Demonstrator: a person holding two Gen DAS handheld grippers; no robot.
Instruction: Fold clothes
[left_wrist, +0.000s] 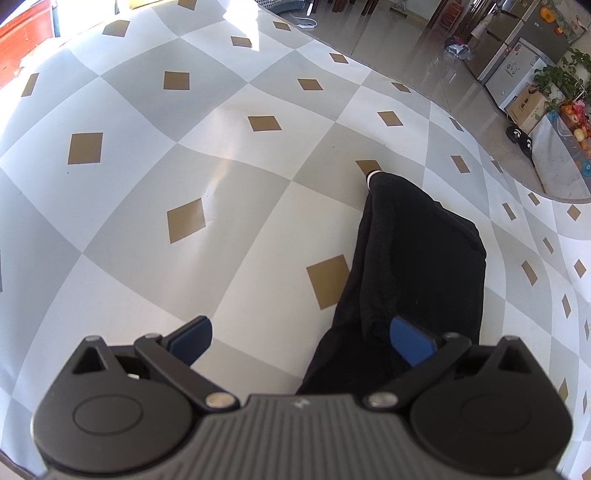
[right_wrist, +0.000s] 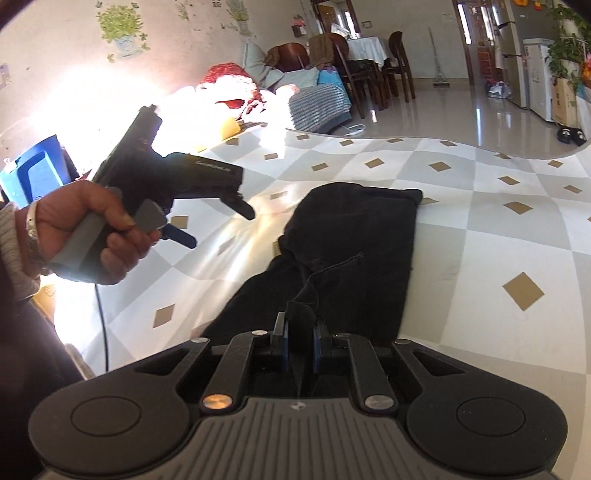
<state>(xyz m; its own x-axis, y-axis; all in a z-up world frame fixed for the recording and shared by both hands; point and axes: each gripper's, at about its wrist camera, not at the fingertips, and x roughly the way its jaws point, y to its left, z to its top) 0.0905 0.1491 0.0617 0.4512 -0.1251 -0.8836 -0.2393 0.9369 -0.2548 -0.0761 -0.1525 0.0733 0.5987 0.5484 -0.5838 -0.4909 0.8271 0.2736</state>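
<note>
A black garment (right_wrist: 351, 236) lies partly folded on the checked tablecloth (right_wrist: 480, 258), stretching away from me. My right gripper (right_wrist: 300, 332) is shut on a raised pinch of its near edge, and the cloth stands up between the blue pads. In the left wrist view the same black garment (left_wrist: 417, 258) runs up the right side, with a small white tag at its far tip. My left gripper (left_wrist: 301, 341) is open above the cloth, its right finger (left_wrist: 410, 343) over the garment's edge. From the right wrist view a hand (right_wrist: 85, 236) holds that left gripper (right_wrist: 221, 227) above the table, left of the garment.
The table's far edge (right_wrist: 406, 139) curves in front of a shiny tiled floor (right_wrist: 461, 110). Beyond it stand dark dining chairs (right_wrist: 373, 70), a sofa with bedding (right_wrist: 317, 99), a fridge and a plant (left_wrist: 561, 74). A blue object (right_wrist: 33, 170) sits at the far left.
</note>
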